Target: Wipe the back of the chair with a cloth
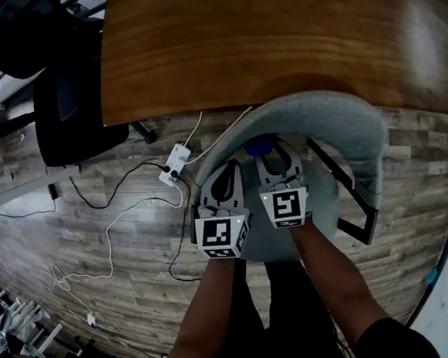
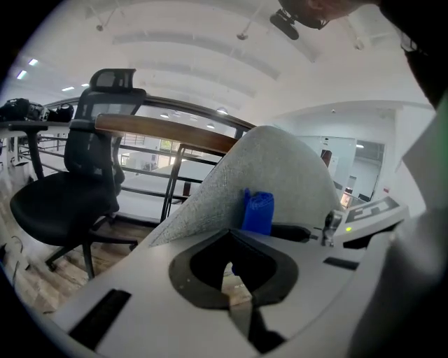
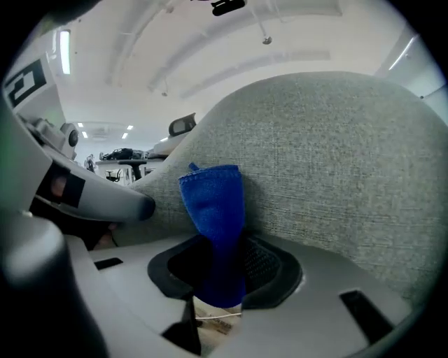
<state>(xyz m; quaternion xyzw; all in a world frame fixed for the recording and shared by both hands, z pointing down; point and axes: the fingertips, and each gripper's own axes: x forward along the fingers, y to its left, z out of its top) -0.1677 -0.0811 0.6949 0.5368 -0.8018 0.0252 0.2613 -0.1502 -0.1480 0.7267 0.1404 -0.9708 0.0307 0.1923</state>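
A grey upholstered chair stands in front of me, its curved back (image 1: 355, 125) rising just under the table's edge. My right gripper (image 1: 277, 163) is shut on a blue cloth (image 1: 259, 145). In the right gripper view the cloth (image 3: 213, 203) sticks up from between the jaws (image 3: 220, 245) and lies against the inner face of the chair back (image 3: 329, 154). My left gripper (image 1: 223, 184) sits beside it on the left, shut, with nothing in it. The left gripper view shows its closed jaws (image 2: 231, 238), the cloth (image 2: 257, 212) to the right and the chair back (image 2: 273, 168) behind.
A brown wooden table (image 1: 271, 30) lies right behind the chair back. A black office chair (image 1: 70, 112) stands at the left, also seen in the left gripper view (image 2: 70, 196). A white power strip (image 1: 175, 162) with trailing cables lies on the wood floor.
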